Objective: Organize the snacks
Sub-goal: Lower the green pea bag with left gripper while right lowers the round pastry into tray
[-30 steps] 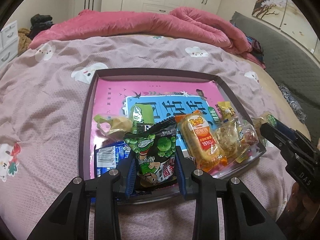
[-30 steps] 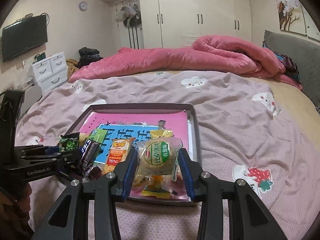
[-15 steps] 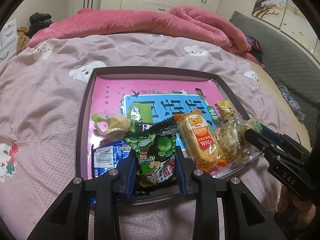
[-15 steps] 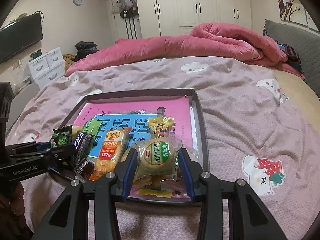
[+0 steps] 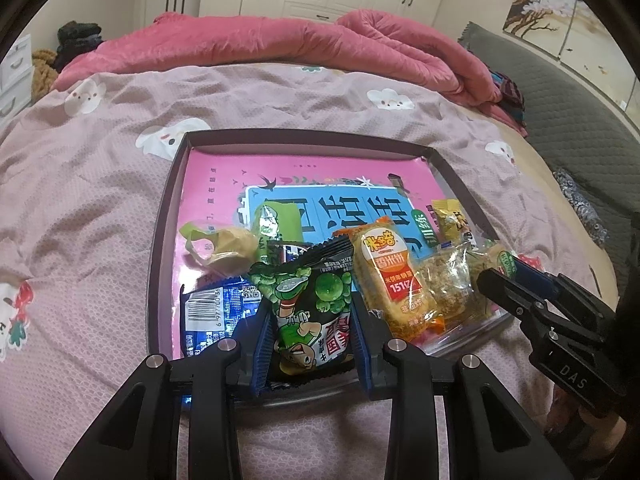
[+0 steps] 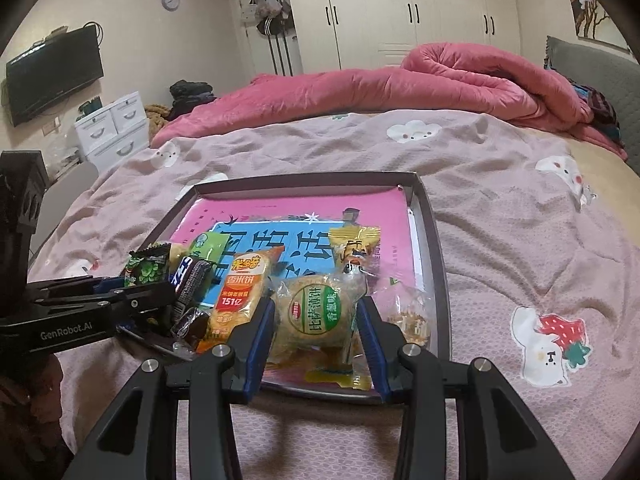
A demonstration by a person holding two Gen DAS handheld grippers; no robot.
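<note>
In each gripper, one snack

A bed (image 6: 500,208) with pink duvet (image 6: 400,88), white wardrobes (image 6: 400,12), wall television (image 6: 52,72), white drawers (image 6: 116,128).

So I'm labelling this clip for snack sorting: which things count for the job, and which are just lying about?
For the job:
- green pea packet, between the left gripper fingers
- round biscuit pack, between the right gripper fingers
- orange rice cracker pack
- tray

Lying about:
- pink quilt
- white drawers
- television
</note>
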